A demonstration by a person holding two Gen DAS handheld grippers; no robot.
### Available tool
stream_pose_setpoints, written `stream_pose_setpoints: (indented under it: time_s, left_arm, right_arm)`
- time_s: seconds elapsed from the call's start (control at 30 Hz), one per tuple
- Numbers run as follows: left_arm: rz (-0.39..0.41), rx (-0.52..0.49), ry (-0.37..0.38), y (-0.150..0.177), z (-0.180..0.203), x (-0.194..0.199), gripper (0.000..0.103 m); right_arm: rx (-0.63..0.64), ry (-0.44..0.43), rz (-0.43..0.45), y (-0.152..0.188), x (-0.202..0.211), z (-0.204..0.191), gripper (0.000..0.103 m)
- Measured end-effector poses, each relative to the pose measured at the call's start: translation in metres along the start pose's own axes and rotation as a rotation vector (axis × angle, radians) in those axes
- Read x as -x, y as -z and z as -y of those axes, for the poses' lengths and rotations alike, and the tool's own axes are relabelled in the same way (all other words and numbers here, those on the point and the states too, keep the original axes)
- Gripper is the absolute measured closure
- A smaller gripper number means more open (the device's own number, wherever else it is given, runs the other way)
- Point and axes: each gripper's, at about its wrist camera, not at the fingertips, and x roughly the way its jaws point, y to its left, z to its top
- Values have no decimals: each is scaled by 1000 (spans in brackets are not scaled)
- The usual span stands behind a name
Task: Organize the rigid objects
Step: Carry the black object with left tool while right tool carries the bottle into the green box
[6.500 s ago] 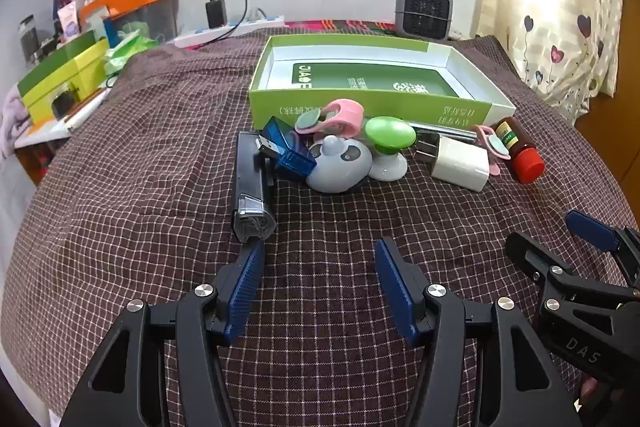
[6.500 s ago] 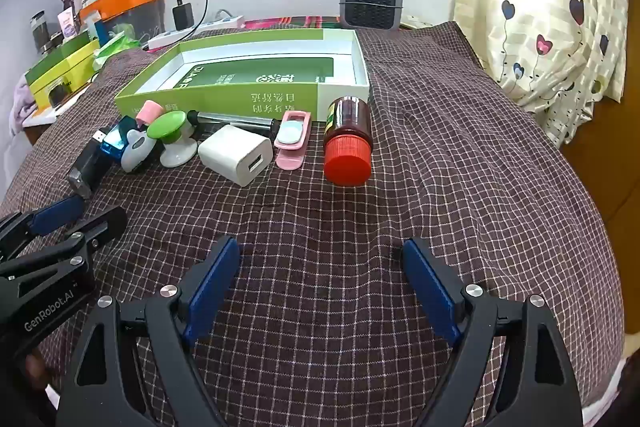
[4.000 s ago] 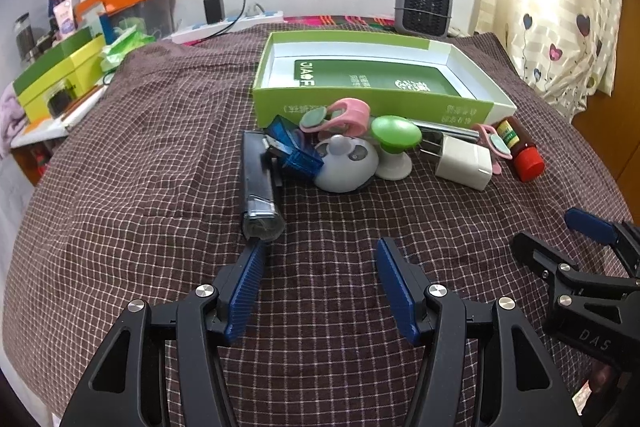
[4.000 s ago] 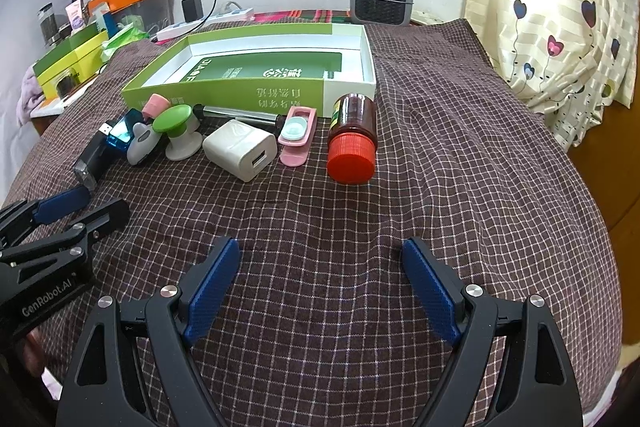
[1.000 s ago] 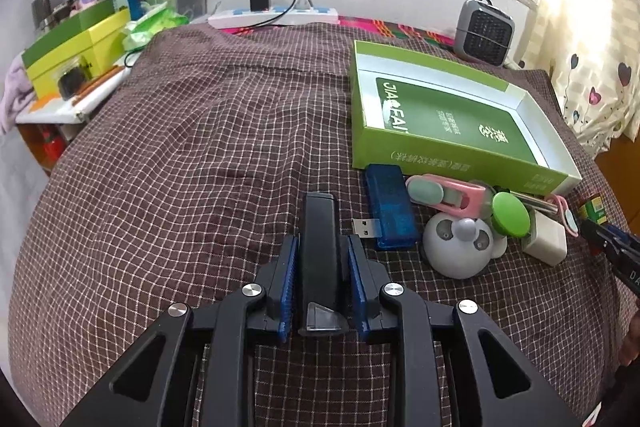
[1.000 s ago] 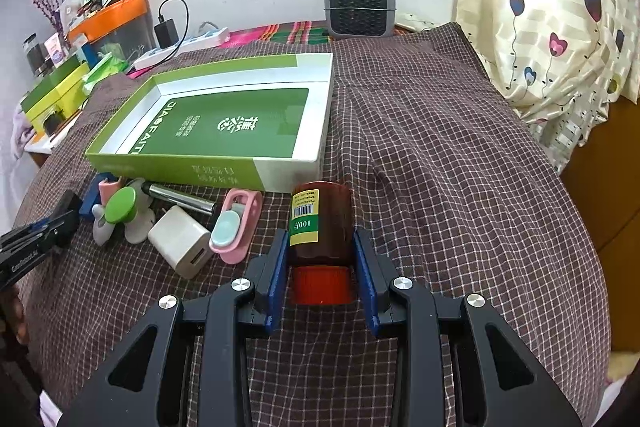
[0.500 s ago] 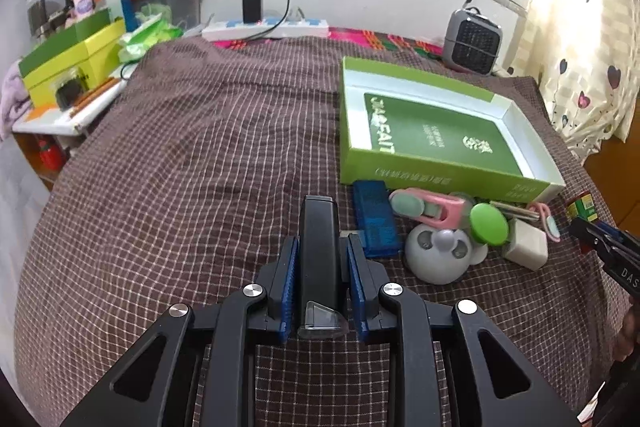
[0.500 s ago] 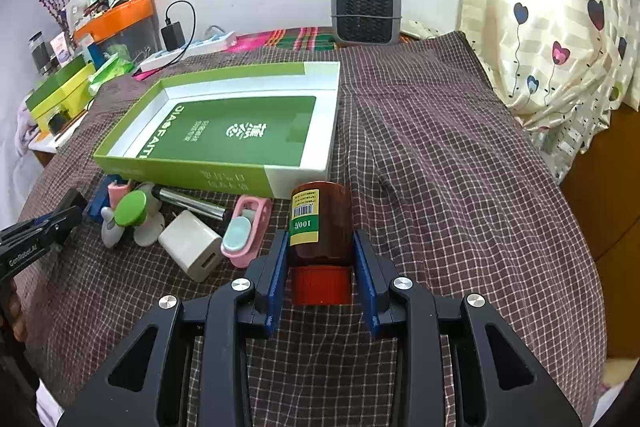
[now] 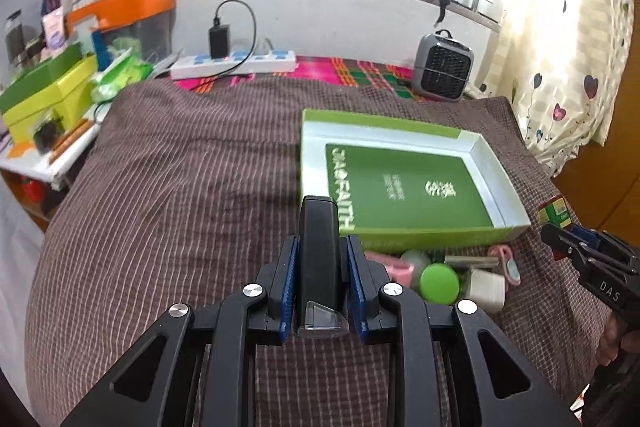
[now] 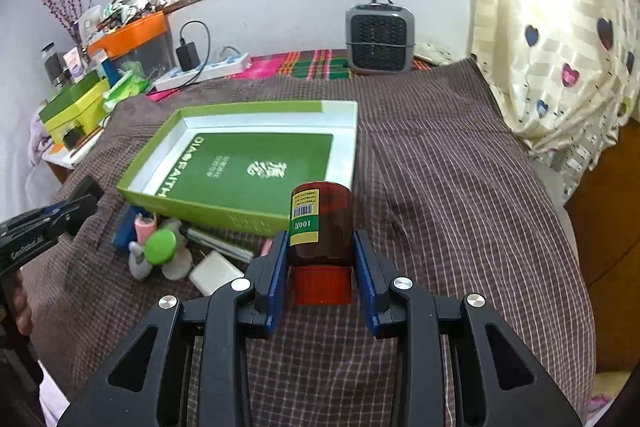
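My left gripper (image 9: 320, 255) is shut on a long black device (image 9: 319, 247), held clear of the checked cloth and pointing at the near left corner of the green box (image 9: 504, 183). My right gripper (image 10: 321, 251) is shut on a brown bottle (image 10: 324, 223) with a red cap (image 10: 320, 285) toward the camera, raised in front of the green box (image 10: 156, 179). Small items lie along the box's near wall: a green knob (image 10: 160, 246), a white charger (image 10: 216, 271), a metal pen (image 10: 216, 237), a pink clip (image 10: 143, 227).
A grey heater (image 10: 379, 41) stands at the back of the bed. A power strip (image 9: 234, 63) with a plugged charger lies by the wall. Yellow-green boxes (image 9: 48, 95) and an orange bin (image 9: 124, 7) crowd the left side table. A curtain (image 10: 560, 47) hangs on the right.
Both grippers have risen with their loads: the black device and the brown bottle are lifted off the cloth, and the green box now lies closer under both.
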Motion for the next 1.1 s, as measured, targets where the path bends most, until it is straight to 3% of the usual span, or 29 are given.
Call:
stream_pose_setpoints:
  time_s: [0.53, 1.1]
  left_arm:
    - [-40, -42, 74, -42, 23, -51, 81]
    - [-109, -60, 77, -46, 32, -95, 81]
  right_arm:
    - [30, -26, -52, -40, -47, -11, 70]
    - [35, -16, -134, -50, -94, -11, 70]
